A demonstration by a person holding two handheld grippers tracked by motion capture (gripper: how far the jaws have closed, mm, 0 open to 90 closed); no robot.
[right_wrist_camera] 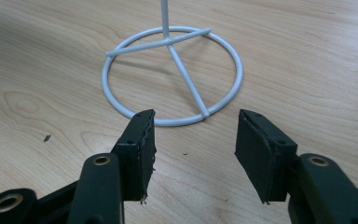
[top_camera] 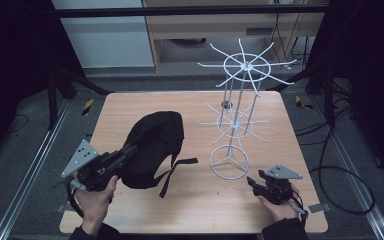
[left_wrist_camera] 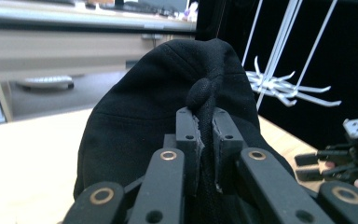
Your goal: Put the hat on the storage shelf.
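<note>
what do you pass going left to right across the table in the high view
left gripper → black cap, pinched in it → cap's strap → white wire rack → right gripper, jaws open and holding nothing

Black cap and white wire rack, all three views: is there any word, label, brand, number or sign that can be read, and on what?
None can be read.
Black cap: plain fabric, no logo or tag visible.
White wire rack: bare wire, no label.
Wooden table: no markings.
Yellow-and-black striped tape on the floor: a hazard pattern, no lettering.
Shelf items in the left gripper view's background: too blurred to read.
</note>
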